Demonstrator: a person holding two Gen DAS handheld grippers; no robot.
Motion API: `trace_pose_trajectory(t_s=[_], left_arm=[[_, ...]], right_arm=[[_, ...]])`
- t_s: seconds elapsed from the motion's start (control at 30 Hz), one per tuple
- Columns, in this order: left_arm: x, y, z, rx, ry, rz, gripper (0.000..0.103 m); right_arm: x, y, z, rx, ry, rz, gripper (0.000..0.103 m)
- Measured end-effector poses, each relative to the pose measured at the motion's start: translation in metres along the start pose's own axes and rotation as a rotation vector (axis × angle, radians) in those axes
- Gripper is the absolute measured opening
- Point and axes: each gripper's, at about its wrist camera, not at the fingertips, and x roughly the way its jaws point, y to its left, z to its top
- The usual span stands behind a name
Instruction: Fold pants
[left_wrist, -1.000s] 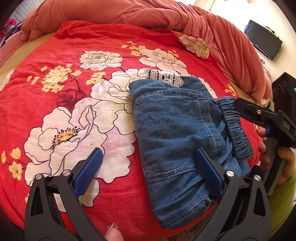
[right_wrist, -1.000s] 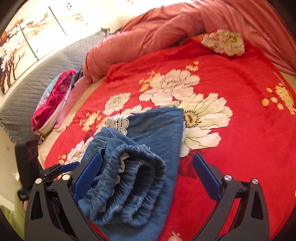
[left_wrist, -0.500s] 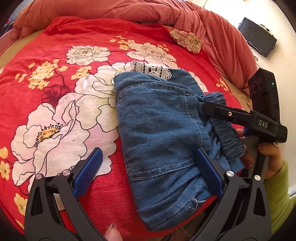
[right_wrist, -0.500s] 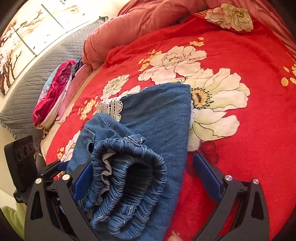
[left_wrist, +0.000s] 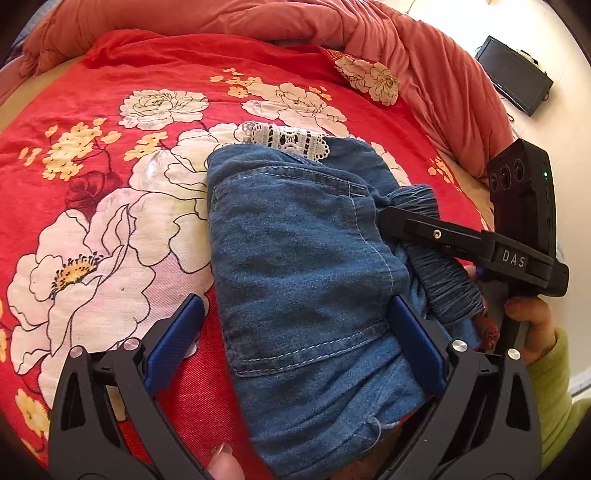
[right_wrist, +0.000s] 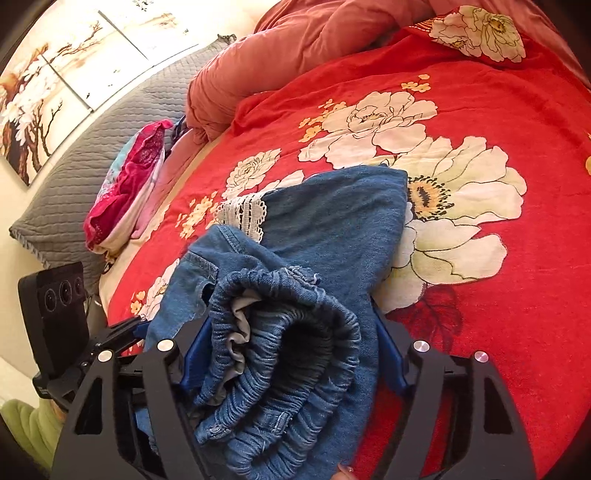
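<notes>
Lying folded on the red floral bedspread (left_wrist: 110, 177), the blue denim pants (left_wrist: 303, 266) show a strip of white lace trim (left_wrist: 288, 138) at their far edge. The left gripper (left_wrist: 295, 350) is spread wide, its right finger resting on the denim. The right gripper (right_wrist: 291, 354) pinches the bunched elastic waistband (right_wrist: 288, 347) at the pants' near end.
</notes>
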Motion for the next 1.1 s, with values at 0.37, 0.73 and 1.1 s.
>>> trace_pose_trajectory(t_s=[0.37, 0.73, 1.1], left_arm=[[0.003, -0.013, 0.002, 0.038, -0.004, 0.03, 0.064], [-0.007, -0.019, 0.003, 0.063, -0.036, 0.025, 0.047], [-0.019, -0.022, 0.008, 0.064, -0.065, 0.012, 0.045]], right_arm=[[0.003, 0.005, -0.003, -0.047, -0.019, -0.027, 0.069], [-0.008, 0.019, -0.005, -0.11, -0.078, -0.039, 0.055], [-0.022, 0.036, 0.006, -0.148, -0.134, -0.023, 0.052]])
